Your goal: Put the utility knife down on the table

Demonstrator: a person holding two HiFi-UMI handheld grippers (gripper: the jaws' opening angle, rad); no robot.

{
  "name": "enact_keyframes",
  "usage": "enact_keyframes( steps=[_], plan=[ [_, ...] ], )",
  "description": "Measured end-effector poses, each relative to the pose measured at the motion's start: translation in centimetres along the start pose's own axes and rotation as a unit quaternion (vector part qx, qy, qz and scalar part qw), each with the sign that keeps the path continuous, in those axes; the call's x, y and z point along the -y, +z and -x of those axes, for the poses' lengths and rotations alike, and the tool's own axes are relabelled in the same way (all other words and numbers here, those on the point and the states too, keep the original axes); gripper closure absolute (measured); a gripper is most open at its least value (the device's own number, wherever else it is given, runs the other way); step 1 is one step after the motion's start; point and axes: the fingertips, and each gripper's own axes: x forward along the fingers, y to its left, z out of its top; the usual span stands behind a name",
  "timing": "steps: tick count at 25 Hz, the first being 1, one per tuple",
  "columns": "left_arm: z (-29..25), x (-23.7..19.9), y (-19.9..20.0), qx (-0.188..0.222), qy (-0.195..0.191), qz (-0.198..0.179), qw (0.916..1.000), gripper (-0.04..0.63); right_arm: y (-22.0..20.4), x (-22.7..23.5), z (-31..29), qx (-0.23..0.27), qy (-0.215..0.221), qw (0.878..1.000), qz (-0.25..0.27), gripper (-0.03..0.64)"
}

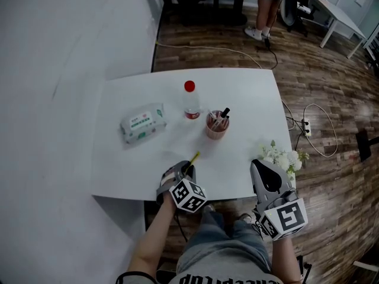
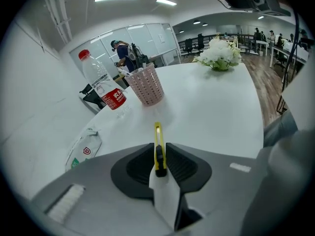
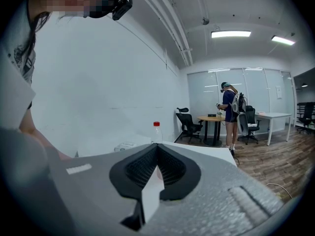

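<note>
A yellow utility knife (image 2: pixel 158 142) is clamped between the jaws of my left gripper (image 2: pixel 159 149), its tip pointing forward over the white table (image 2: pixel 216 112). In the head view the left gripper (image 1: pixel 185 170) is over the table's near edge and the knife (image 1: pixel 193 158) sticks out toward the pink cup. I cannot tell whether the knife touches the tabletop. My right gripper (image 1: pixel 261 165) is at the near right corner beside the flowers, its jaws closed on nothing. In its own view the right gripper (image 3: pixel 157 150) is tilted up toward the room.
On the table (image 1: pixel 249 99) stand a clear bottle with a red cap (image 1: pixel 190 101), a pink mesh pen cup (image 1: pixel 217 125), a pack of wet wipes (image 1: pixel 143 123) and white flowers (image 1: pixel 285 159). A white wall runs along the left. Cables lie on the wooden floor to the right.
</note>
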Motion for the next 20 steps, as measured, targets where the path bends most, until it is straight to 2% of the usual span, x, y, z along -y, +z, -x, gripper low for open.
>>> enact_keyframes(
  steps=[5,10,14,20],
  plan=[
    [0.6,0.0,0.5,0.019,0.007,0.03,0.9994,0.509,0.1,-0.1,0.7,0.003,0.001,1.0,0.001,0.615],
    [3.0,-1.4,1.7,0.074,0.026,0.113,0.9904,0.575,0.2,-0.5,1.1,0.01,0.012,1.0,0.004,0.615],
    [5.6,-2.5,2.4,0.121,0.037,0.181,0.9753,0.575,0.4,-1.1,0.9,0.015,0.027,0.999,0.008,0.615],
    [10.7,-4.5,3.4,0.198,0.066,0.271,0.9398,0.575,1.1,-2.0,0.3,0.022,0.059,0.998,0.014,0.615]
  ],
)
